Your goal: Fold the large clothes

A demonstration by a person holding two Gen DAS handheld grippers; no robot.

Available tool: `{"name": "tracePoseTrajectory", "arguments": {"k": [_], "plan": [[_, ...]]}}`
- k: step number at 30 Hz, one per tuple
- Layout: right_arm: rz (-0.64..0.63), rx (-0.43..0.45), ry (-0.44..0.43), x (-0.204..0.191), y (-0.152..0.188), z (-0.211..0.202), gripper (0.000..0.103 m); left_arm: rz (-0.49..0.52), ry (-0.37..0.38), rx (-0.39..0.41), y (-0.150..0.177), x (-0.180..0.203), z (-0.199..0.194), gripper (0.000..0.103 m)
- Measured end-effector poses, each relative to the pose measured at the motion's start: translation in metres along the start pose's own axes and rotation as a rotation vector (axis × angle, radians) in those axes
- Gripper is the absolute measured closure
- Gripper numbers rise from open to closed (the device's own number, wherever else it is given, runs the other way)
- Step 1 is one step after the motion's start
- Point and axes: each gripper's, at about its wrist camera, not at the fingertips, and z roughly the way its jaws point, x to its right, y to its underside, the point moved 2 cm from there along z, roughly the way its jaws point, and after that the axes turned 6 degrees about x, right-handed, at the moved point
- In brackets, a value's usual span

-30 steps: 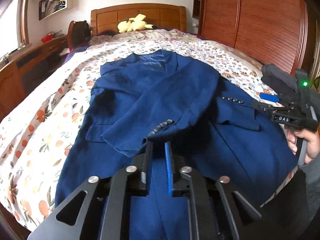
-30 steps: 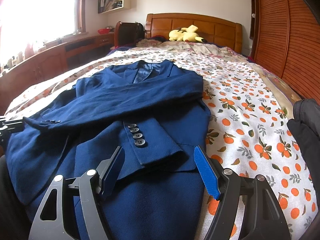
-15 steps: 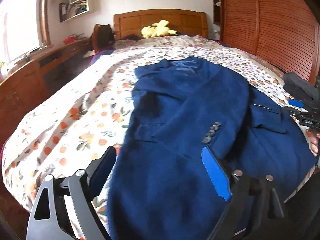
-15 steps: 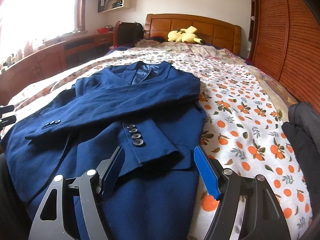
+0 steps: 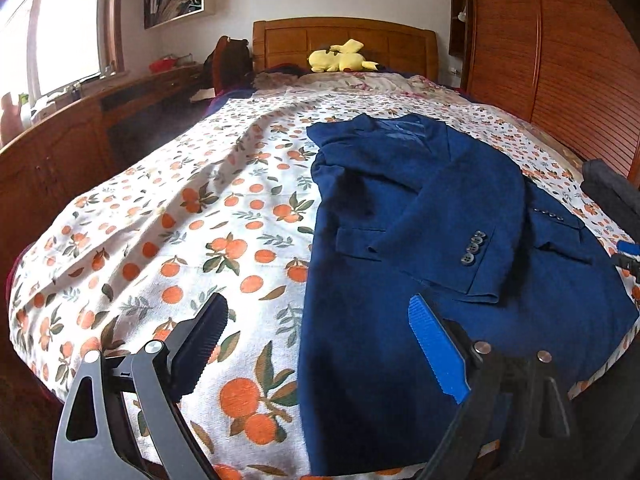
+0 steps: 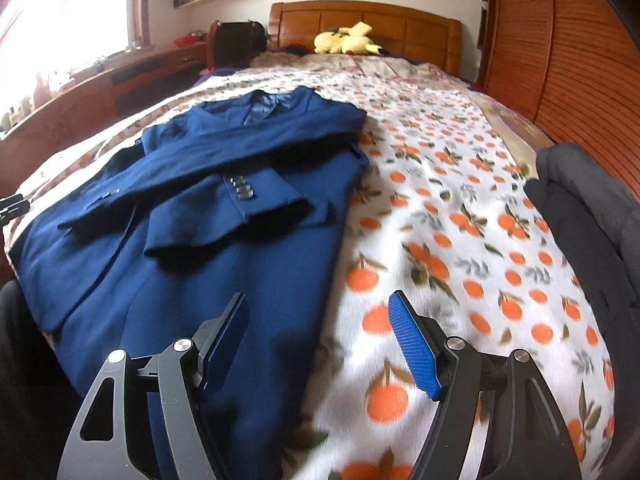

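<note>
A dark blue suit jacket (image 5: 420,240) lies flat on the bed, collar toward the headboard, both sleeves folded across its front; it also shows in the right wrist view (image 6: 208,208). My left gripper (image 5: 316,344) is open and empty, hovering over the jacket's left hem edge. My right gripper (image 6: 316,336) is open and empty, hovering over the jacket's right hem edge. The right gripper's tip shows at the right edge of the left wrist view (image 5: 628,254).
The bed has an orange-print sheet (image 5: 192,240). A yellow plush toy (image 5: 340,56) lies by the wooden headboard (image 6: 368,20). A dark garment (image 6: 580,216) lies on the bed's right side. A wooden desk (image 5: 80,136) stands left, a wooden wardrobe (image 6: 580,60) right.
My left gripper opened, let go of the sleeve and moved left to the jacket's left edge. My right gripper moved right to the jacket's right edge, still open.
</note>
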Motion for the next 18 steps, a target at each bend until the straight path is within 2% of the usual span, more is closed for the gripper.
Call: {"name": "tracePoseTrajectory", "arguments": {"k": [6,15,16,17,18], "plan": [[0.005,-0.033,0.008,-0.008,0.008,-0.007,0.034,-0.004,0.02,-0.003,0.006,-0.008,-0.002,0.01],[0.017,-0.099,0.042,-0.017,0.016,0.003,0.034,-0.001,0.064,-0.017,0.014,-0.01,-0.001,0.01],[0.02,-0.102,0.039,-0.017,0.016,0.003,0.038,0.005,0.067,-0.021,0.016,-0.009,-0.001,0.01],[0.022,-0.104,0.032,-0.018,0.015,0.003,0.051,0.009,0.072,-0.024,0.017,-0.009,-0.001,0.01],[0.026,-0.112,0.001,-0.02,0.015,0.003,0.057,0.01,0.079,-0.026,0.018,-0.008,-0.001,0.01]]}}
